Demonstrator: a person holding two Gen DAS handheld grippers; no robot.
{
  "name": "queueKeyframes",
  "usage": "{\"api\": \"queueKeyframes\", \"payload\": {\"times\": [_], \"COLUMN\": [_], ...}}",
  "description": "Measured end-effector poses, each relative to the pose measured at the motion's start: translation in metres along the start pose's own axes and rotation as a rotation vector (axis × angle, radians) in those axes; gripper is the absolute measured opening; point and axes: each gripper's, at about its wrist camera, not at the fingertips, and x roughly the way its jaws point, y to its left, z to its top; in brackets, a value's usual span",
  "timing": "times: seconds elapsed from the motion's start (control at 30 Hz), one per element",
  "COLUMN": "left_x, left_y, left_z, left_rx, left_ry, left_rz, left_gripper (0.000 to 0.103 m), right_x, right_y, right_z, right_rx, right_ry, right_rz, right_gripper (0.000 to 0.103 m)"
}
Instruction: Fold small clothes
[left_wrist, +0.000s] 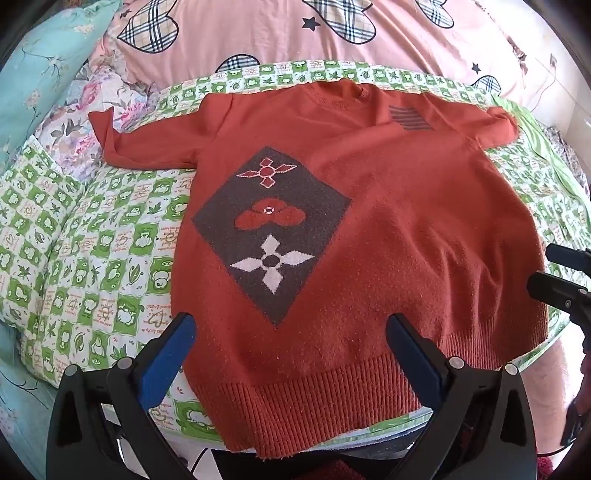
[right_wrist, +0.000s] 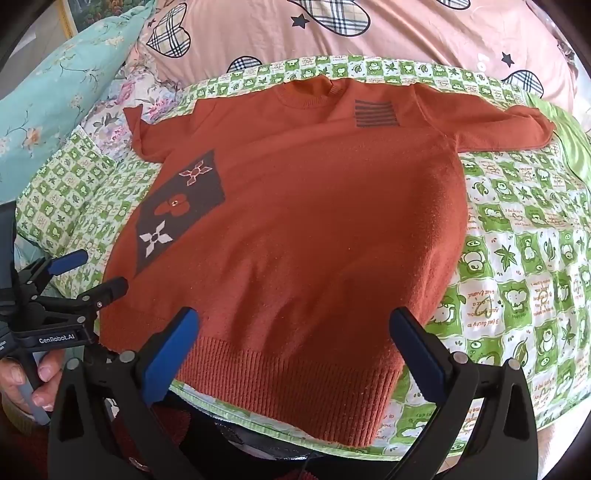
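An orange knit sweater (left_wrist: 388, 221) lies flat and spread on a green-and-white patterned cover, with a dark diamond panel of flowers (left_wrist: 269, 229) on its left side; it also shows in the right wrist view (right_wrist: 314, 221). Both sleeves lie out to the sides. My left gripper (left_wrist: 291, 328) is open and empty above the hem's left part. My right gripper (right_wrist: 295, 325) is open and empty above the hem's right part. The right gripper shows at the edge of the left wrist view (left_wrist: 554, 273), and the left gripper in the right wrist view (right_wrist: 96, 273).
The green-and-white cover (right_wrist: 517, 258) spreads over the bed. A pink quilt with plaid hearts (left_wrist: 295, 33) lies behind the sweater. A teal floral pillow (left_wrist: 48, 62) is at the far left. The bed's near edge runs just under the hem.
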Motion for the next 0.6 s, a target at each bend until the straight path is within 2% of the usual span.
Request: {"api": "queueKeyframes", "payload": {"times": [0.6], "left_x": [0.0045], "left_y": [0.0030], "left_z": [0.0028], "left_rx": [0.003], "left_ry": [-0.001], "left_rz": [0.003], "left_gripper": [0.103], "right_x": [0.0007], "right_y": [0.0022], "right_z": [0.0013], "right_rx": [-0.004], "right_ry": [0.000], "right_rz": [-0.002], "right_gripper": [0.103]}}
